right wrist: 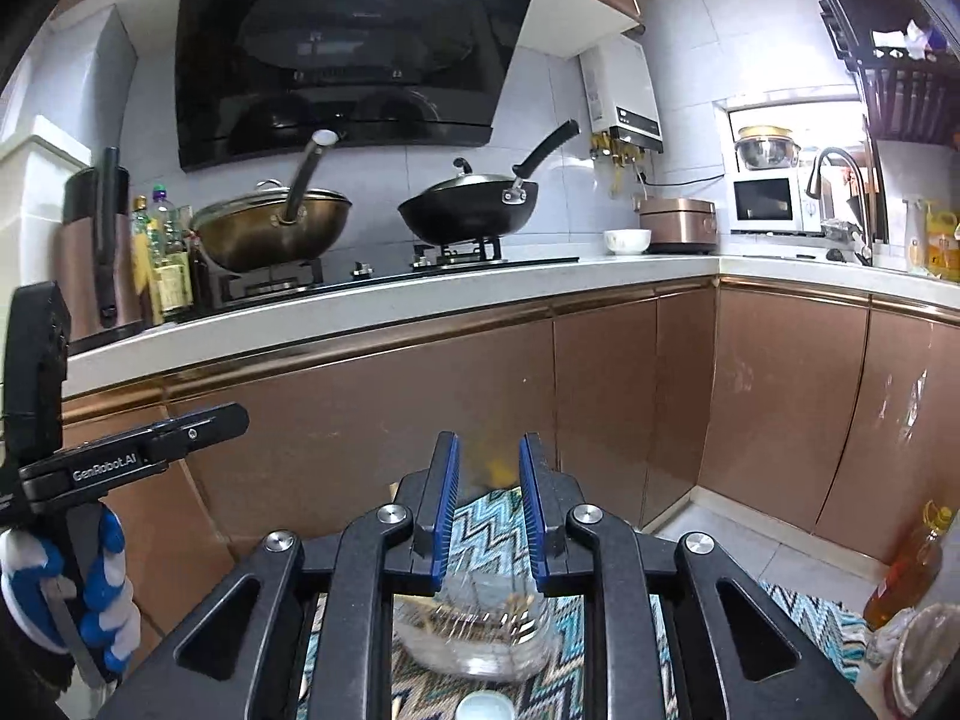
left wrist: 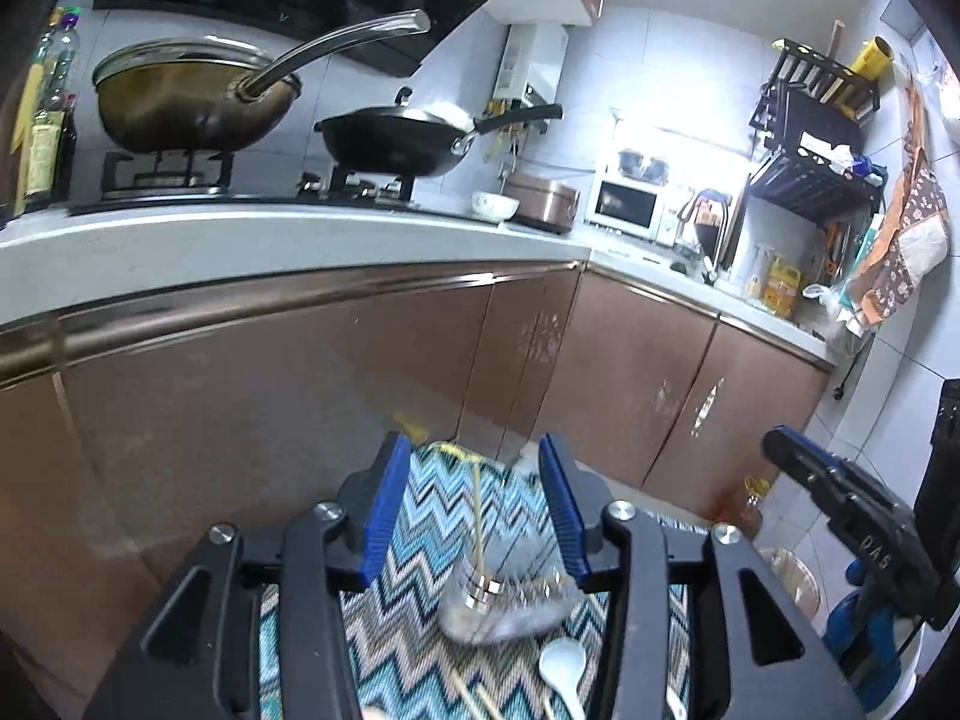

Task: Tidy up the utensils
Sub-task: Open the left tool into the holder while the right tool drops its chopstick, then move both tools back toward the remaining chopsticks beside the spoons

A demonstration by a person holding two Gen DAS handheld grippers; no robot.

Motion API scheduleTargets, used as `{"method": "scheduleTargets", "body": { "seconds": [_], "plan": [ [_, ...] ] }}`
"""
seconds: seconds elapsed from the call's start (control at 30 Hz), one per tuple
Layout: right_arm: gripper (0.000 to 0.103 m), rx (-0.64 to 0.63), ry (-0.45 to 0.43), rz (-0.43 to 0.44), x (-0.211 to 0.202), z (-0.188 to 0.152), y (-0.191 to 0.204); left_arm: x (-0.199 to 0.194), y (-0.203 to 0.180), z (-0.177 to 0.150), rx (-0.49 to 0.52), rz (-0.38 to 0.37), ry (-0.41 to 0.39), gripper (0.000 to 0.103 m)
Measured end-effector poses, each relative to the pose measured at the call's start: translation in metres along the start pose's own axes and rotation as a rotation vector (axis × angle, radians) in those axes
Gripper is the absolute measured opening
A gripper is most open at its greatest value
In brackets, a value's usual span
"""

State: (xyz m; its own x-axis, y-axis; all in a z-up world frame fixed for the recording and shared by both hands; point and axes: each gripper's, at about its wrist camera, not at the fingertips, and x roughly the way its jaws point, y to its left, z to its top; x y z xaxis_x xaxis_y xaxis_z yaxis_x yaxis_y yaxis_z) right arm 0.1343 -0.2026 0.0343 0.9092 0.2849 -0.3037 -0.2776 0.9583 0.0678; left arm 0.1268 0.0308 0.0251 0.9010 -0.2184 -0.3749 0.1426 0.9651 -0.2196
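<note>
A clear jar (left wrist: 510, 600) with a chopstick (left wrist: 478, 516) standing in it sits on the zigzag mat (left wrist: 420, 540), a white spoon (left wrist: 563, 663) lying just beside it. The left gripper (left wrist: 474, 450) hangs above it, jaws parted and empty; the right gripper (right wrist: 489, 450) likewise, its gap narrower.

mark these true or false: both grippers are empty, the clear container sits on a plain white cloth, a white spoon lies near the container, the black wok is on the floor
1. Both grippers are empty: true. The left gripper and the right gripper stand with jaws apart and nothing between the pads.
2. The clear container sits on a plain white cloth: false. It sits on a blue zigzag-patterned cloth.
3. A white spoon lies near the container: true.
4. The black wok is on the floor: false. It sits on the stove burner on the counter.
</note>
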Motion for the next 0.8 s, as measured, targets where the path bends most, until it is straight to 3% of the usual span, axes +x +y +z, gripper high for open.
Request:
{"method": "scheduleTargets", "body": {
  "seconds": [0.43,0.8],
  "plan": [
    [0.022,-0.020,0.130,0.011,-0.047,-0.028,0.030,-0.050,0.039,-0.029,-0.074,-0.017,0.107,0.043],
    [0.022,0.004,0.208,0.025,-0.055,-0.048,0.036,-0.067,0.038,-0.045,-0.047,-0.038,0.173,0.043]
  ]
}}
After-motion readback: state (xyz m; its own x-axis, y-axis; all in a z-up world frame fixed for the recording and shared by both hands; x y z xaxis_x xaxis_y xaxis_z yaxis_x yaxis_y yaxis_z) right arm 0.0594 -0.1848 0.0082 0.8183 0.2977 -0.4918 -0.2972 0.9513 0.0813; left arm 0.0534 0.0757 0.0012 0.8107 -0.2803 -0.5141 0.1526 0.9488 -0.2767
